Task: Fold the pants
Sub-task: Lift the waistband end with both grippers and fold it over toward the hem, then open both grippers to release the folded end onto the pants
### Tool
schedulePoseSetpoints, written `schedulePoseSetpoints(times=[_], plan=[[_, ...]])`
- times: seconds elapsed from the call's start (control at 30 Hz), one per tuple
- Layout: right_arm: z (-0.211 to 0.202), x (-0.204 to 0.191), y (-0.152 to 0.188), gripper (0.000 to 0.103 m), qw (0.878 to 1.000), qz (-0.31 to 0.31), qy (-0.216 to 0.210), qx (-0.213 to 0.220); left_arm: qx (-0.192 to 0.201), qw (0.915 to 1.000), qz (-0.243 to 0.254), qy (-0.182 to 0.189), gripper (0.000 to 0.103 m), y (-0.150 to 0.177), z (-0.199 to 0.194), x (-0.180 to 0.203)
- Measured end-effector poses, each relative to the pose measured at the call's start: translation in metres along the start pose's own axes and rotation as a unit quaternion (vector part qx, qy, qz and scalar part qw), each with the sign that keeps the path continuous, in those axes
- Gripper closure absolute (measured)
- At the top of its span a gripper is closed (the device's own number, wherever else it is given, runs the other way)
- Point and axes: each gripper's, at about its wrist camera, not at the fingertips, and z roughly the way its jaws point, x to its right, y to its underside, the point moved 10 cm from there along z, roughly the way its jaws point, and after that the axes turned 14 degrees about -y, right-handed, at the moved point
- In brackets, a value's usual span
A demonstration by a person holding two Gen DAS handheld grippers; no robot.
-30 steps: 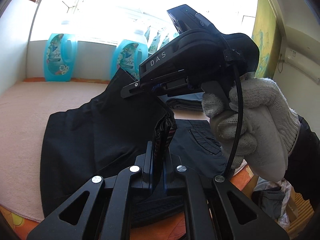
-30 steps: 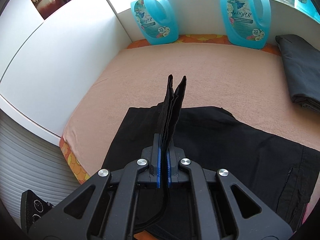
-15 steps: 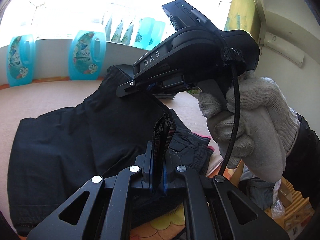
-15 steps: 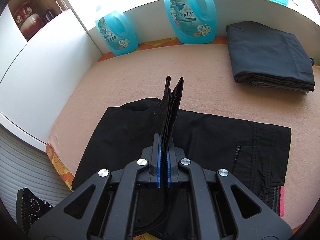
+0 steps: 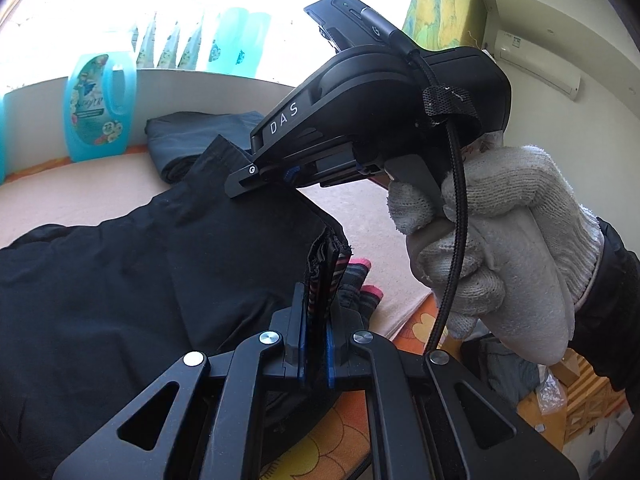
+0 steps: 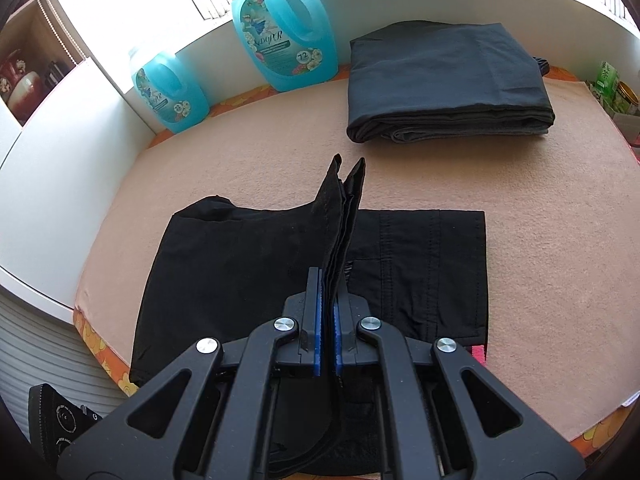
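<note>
Black pants (image 6: 248,264) lying partly folded on peach-carpeted surface (image 6: 248,160), near its front edge. Left claw (image 5: 316,312) clamped tight on a bunched waistband edge with striped lining showing, lifted off the surface. Right claw (image 6: 328,300) likewise pinched shut on a raised fold of the same pants, fabric standing up between the blue pads (image 6: 318,312). Gloved right hand (image 5: 500,240) gripping the right claw's handle. Folded dark garment (image 6: 448,80) resting well apart, toward the back; blue detergent bottles (image 6: 284,36) along the wall.

both wrist views close, angled down — share black pants (image 5: 120,280) (image 6: 224,264).
</note>
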Motion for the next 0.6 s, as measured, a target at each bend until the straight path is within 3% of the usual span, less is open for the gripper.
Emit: schedulePoseSetpoints(times=[0.53, 0.6], plan=[[0.019, 0.052, 0.035, 0.098, 0.998, 0.06, -0.004, -0.022, -0.036, 0.9988, 0.032, 0.01, 0.097, 0.028, 0.009, 0.025], [0.023, 0.054, 0.037, 0.098, 0.998, 0.063, -0.003, -0.025, -0.043, 0.9984, 0.033, 0.014, 0.093, 0.031, 0.005, 0.026]])
